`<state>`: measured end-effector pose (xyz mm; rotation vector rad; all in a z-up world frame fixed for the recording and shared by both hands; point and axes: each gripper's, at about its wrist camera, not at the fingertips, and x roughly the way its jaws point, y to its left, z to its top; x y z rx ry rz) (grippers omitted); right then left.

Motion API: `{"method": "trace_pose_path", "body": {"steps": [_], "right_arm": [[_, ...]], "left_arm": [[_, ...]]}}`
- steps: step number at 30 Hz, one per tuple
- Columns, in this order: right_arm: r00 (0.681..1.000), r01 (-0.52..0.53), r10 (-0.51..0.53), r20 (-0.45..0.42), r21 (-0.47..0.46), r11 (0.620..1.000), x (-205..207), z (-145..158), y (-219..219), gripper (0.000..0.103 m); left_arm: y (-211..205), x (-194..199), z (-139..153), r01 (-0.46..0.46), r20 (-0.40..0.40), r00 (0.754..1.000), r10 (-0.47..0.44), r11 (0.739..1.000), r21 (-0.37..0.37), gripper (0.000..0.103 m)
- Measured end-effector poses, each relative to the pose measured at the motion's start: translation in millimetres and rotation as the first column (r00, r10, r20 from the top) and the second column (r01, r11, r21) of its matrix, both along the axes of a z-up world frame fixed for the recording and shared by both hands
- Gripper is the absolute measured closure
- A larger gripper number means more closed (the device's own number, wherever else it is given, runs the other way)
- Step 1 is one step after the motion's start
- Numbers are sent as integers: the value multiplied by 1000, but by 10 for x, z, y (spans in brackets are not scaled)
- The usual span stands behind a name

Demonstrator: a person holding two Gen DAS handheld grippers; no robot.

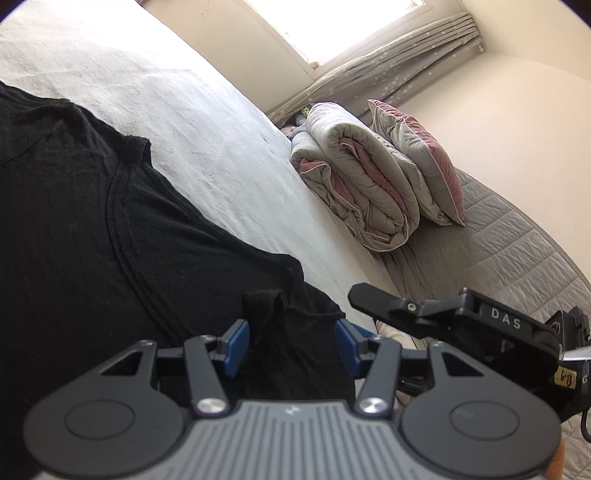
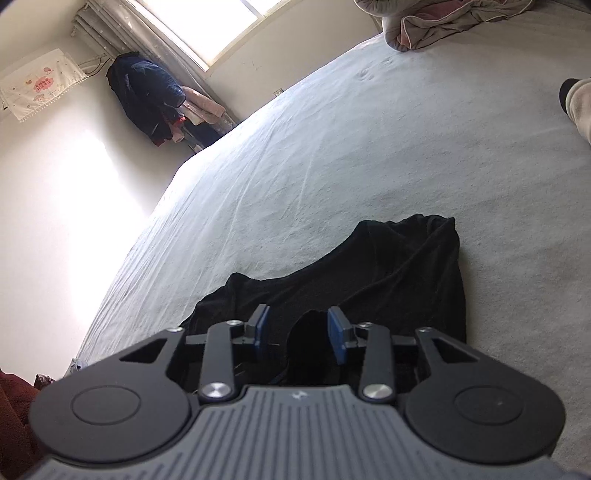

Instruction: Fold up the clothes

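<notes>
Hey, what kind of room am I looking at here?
Most likely a bedroom: a wide bed, a rolled duvet with a pillow beside it, and a curtained window.

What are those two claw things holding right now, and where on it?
Nothing is clamped. Both the left gripper and right gripper stand open, each with a raised fold of the black shirt between its blue pads, not yet pinched.

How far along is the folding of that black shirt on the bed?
Early to midway, it seems. Done: the black T-shirt lies spread on the white bedsheet. In hand: the left gripper and right gripper each have open jaws around a raised bit of its fabric, not yet clamped. Left: pinching, folding it over and squaring it up; no neat folded shape shows yet.
</notes>
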<state>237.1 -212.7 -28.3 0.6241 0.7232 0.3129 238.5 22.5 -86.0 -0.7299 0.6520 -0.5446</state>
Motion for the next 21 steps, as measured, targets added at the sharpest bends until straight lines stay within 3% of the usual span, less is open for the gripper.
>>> {"method": "trace_pose_path", "body": {"steps": [4, 7, 9, 13, 17, 19, 21], "right_arm": [[1000, 9, -9, 15, -27, 1000, -197, -45, -104, 56], [1000, -6, 7, 17, -61, 998, -336, -138, -106, 66], [1000, -27, 27, -2, -67, 997, -309, -220, -39, 75], [996, -86, 84, -25, -51, 995, -216, -318, 176, 80], [987, -162, 162, -17, -27, 986, -167, -347, 422, 80], [983, -181, 181, -14, -20, 983, -173, -346, 483, 80], [984, -175, 175, -14, -20, 984, -217, -325, 462, 79]], "left_arm": [[-64, -9, 34, -2, 6, 1000, 1, 998, 55, 51], [-92, -32, 82, -3, 17, 1000, 1, 995, 96, 51], [-45, -13, 69, -7, 5, 1000, 7, 997, 71, 51], [76, 39, 16, -17, -33, 999, 18, 1000, 3, 51], [190, 78, -72, -24, -67, 998, 16, 993, -116, 51], [193, 89, -95, -28, -71, 997, 19, 991, -132, 52], [146, 84, -88, -36, -59, 998, 31, 995, -97, 54]]}}
